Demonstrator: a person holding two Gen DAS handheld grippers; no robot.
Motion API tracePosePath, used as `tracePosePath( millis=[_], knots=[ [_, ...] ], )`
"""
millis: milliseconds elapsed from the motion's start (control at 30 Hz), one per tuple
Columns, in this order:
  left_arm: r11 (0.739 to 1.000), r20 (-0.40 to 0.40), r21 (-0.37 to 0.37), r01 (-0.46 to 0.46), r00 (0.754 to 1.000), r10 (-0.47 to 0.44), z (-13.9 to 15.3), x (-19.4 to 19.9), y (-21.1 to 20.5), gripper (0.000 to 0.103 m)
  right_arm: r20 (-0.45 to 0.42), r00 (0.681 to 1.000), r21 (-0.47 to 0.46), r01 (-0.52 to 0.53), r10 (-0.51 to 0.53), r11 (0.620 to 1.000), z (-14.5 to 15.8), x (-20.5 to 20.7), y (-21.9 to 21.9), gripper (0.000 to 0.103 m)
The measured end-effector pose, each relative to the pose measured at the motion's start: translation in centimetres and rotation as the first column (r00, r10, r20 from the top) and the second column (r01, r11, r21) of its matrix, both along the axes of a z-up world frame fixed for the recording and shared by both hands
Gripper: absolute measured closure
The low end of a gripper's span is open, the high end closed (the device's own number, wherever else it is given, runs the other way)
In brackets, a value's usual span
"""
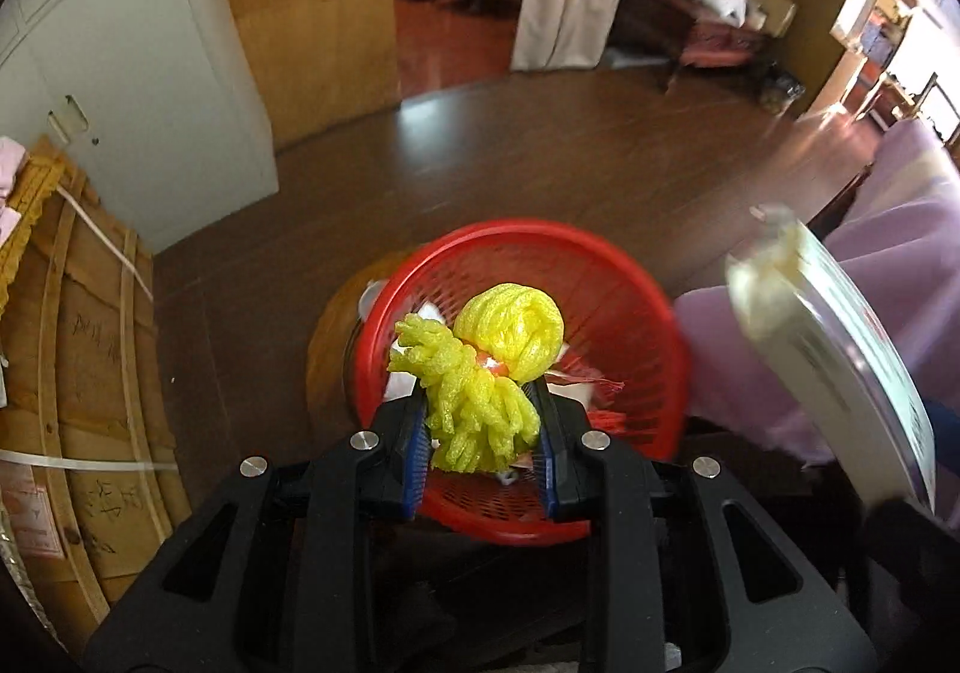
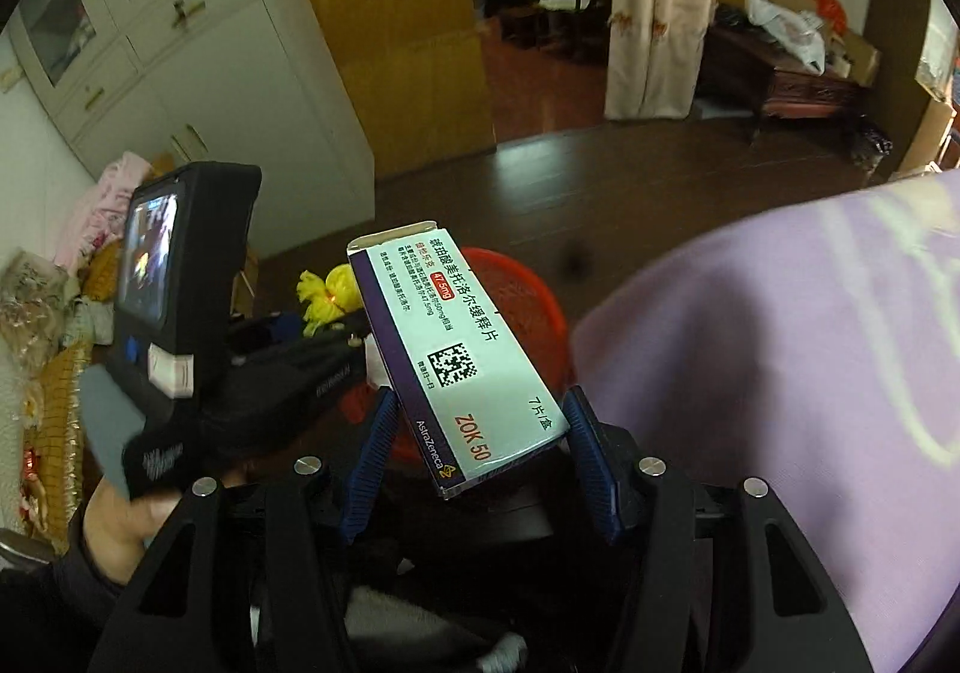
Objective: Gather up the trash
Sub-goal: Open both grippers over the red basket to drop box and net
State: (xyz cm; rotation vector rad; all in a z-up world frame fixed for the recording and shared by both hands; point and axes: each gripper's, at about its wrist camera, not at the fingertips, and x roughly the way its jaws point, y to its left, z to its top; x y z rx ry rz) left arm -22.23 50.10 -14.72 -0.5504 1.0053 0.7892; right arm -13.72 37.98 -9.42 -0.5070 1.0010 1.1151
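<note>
While poised above the red basket (image 1: 528, 373) in the left wrist view: left claw (image 1: 483, 421) clamped on a yellow foam net (image 1: 480, 373), blue pads (image 1: 417, 445) pressing its bunched lower end, knotted head sticking out past the tips. Net hanging over the basket's near half, other scraps of paper and wrapper already inside. Basket apparently standing on a round wooden stool (image 1: 330, 349) on the dark floor (image 1: 540, 163), not on any desk. Medicine box (image 1: 840, 373) blurred at the right edge, in front of a lilac cloth (image 1: 900, 253).

Seen from the right wrist view: right claw (image 2: 480, 433) clamped on the medicine box (image 2: 456, 349) across its near end, one corner wedged against the right pad, the box slanting up and away. Box covering most of the basket (image 2: 528, 301), so only a red arc showing behind it. Other hand (image 2: 120, 523) and its black device to the left, yellow net (image 2: 327, 292) just beyond.

For a clean drop, judged from these views: best to settle both claws squarely over the basket mouth before letting go, tips pointing down into it. Light foam likely to cling to a pad or drift, so worth spreading wide and low. Box held skew, liable to tip out over the rim if released too far out.
</note>
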Motion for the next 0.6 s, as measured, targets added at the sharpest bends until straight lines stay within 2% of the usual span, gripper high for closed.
tracePosePath(
  millis=[167, 367, 400, 433, 500, 600],
  knots=[
    [0.999, -0.038, -0.049, -0.005, 0.999, 0.003, -2.9, 0.4, 1.2, 0.074, -0.065, 0.998, -0.065, 0.023, -0.027, 0.998, -3.6, 1.5, 3.9, 0.047],
    [0.997, -0.046, -0.077, 0.007, 0.999, -0.011, -4.1, 1.4, 1.5, 0.070, -0.115, 0.993, -0.093, 0.018, -0.029, 0.996, -5.3, 2.6, 5.8, 0.045],
    [0.997, -0.039, -0.081, 0.007, 0.999, -0.010, -4.2, 1.5, 1.3, 0.061, -0.133, 0.991, -0.086, 0.011, -0.023, 0.996, -5.4, 2.5, 6.0, 0.043],
    [0.997, -0.028, -0.083, 0.004, 1.000, -0.006, -4.0, 1.4, 1.4, 0.042, -0.143, 0.990, -0.081, 0.008, -0.019, 0.997, -5.4, 2.4, 6.1, 0.039],
    [0.999, -0.023, -0.052, -0.016, 1.000, 0.015, -3.6, 1.2, 1.5, 0.020, -0.152, 0.988, -0.066, 0.015, -0.025, 0.998, -5.2, 2.8, 5.7, 0.039],
    [1.000, -0.026, 0.013, -0.015, 1.000, 0.015, -2.6, 1.0, 1.2, 0.019, -0.198, 0.980, -0.047, 0.026, -0.035, 0.999, -5.4, 3.8, 5.2, 0.039]
  ],
)
